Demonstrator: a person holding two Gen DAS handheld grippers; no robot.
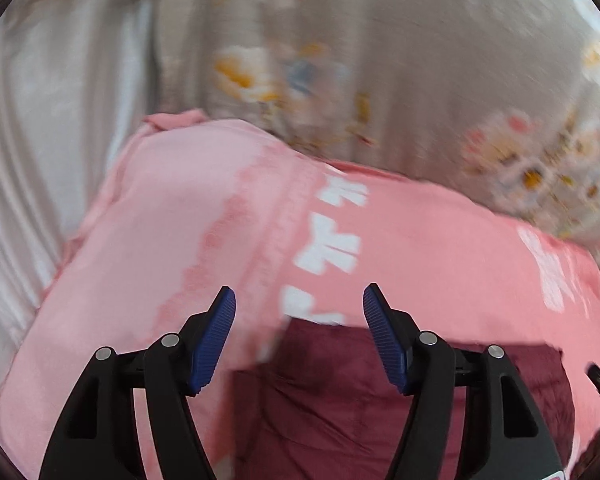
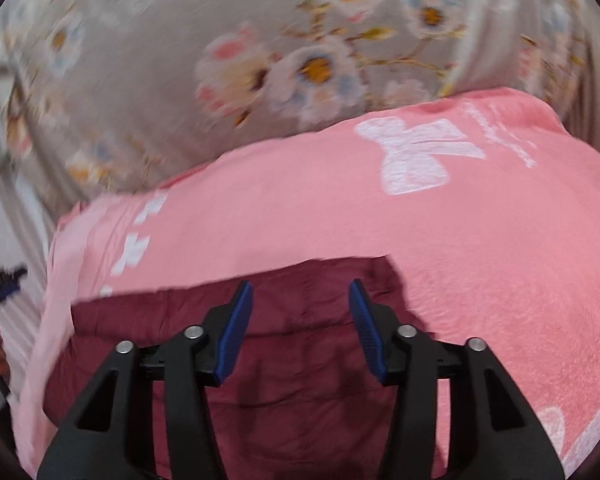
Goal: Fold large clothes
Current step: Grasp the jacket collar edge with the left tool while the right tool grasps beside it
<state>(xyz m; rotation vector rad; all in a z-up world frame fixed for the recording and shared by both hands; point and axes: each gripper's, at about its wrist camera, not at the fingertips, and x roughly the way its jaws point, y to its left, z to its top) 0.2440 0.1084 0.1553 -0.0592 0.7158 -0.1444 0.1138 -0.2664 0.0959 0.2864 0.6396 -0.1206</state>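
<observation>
Your left gripper (image 1: 299, 300) hangs over the towel (image 1: 440, 248), nothing between its spread fingers. Just below its tips, nearer you, lies the folded garment (image 1: 340, 392), resting on the towel, which shows to its left, to its right and beyond it. The towel lies on the bedsheet (image 1: 380, 60), which stretches behind it; a curtain (image 1: 52, 120) hangs at the left. Your right gripper (image 2: 301, 294) hangs over the same garment (image 2: 300, 360), its fingers apart and empty, the towel (image 2: 480, 240) running behind and to the right, the bedsheet (image 2: 140, 80) beyond that
</observation>
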